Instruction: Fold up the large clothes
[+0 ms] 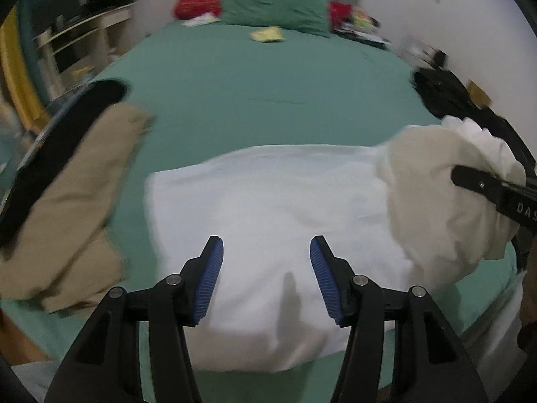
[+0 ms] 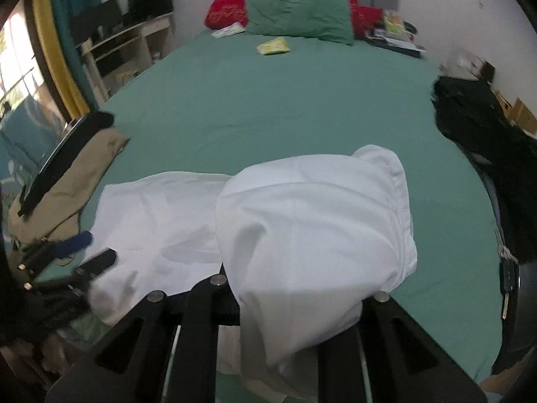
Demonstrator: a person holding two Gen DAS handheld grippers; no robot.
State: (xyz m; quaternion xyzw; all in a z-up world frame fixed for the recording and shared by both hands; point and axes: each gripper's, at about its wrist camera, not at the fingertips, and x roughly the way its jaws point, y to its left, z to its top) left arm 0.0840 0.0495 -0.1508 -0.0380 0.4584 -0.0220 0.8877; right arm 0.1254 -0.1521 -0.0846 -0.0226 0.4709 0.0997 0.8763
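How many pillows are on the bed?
2. A green pillow lies at the head of the bed, and a red pillow lies behind it, partly covered. More may be hidden behind them.

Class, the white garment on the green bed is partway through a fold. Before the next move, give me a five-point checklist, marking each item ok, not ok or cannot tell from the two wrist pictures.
1. Right tool has hold of the white garment: ok, cloth is bunched around it and drapes over it in its own view.
2. Left tool is free: ok, its blue pads stand apart above the cloth, gripping nothing.
3. Rest of the garment lies flat on the bed: ok, broadly smooth.
4. Landing area is clear of the tan garment: ok, it lies off to the left.
5. Lifted edge lines up with the opposite edge: cannot tell, the folds hide it.
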